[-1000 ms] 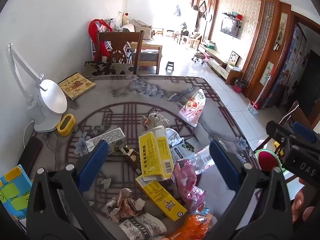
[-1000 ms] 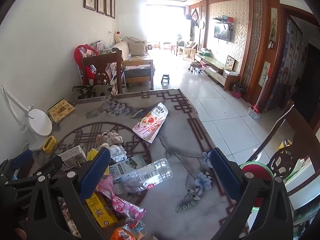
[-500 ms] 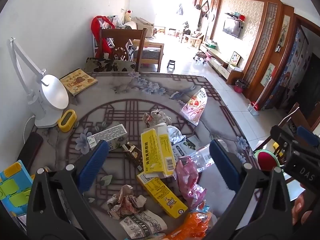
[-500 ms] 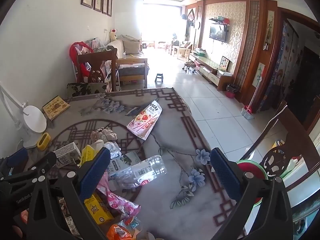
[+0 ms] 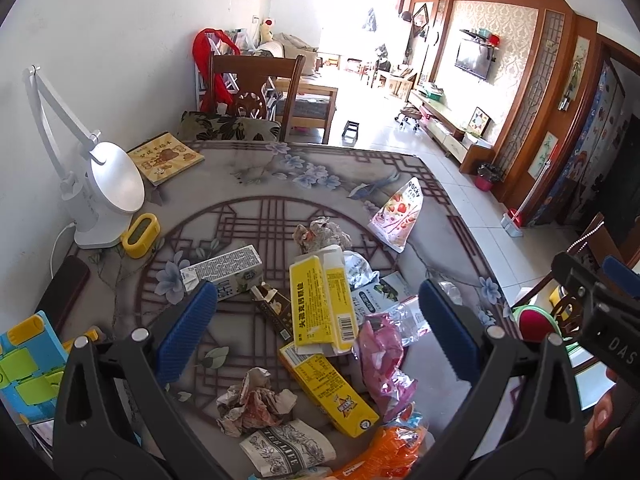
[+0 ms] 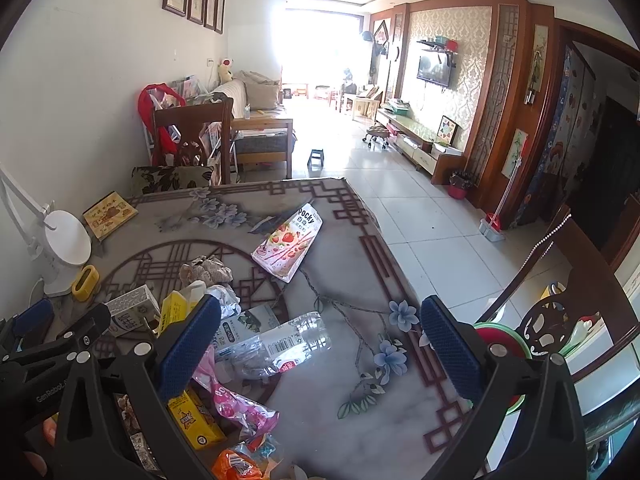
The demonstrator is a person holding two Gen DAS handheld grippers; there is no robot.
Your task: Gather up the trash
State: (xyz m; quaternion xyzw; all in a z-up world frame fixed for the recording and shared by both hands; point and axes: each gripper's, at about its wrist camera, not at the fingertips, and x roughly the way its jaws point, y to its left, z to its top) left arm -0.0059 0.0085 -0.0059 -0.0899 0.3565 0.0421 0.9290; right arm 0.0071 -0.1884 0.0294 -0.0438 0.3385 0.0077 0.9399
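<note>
Trash strewn over a patterned table [image 5: 256, 168], both grippers held above it with nothing in them.

Left gripper [image 5: 316, 332] hangs wide open over a yellow carton [image 5: 320, 304], a crumpled paper [image 5: 256, 400] and a pink wrapper [image 5: 384, 360]. Right gripper [image 6: 320, 344] is also spread wide, over a crushed bottle [image 6: 280, 346]. A Pocky bag [image 6: 288, 242] lies apart, nearer the far edge. A white lamp [image 5: 104, 196] and a book [image 5: 166, 157] stand by the wall.
</note>
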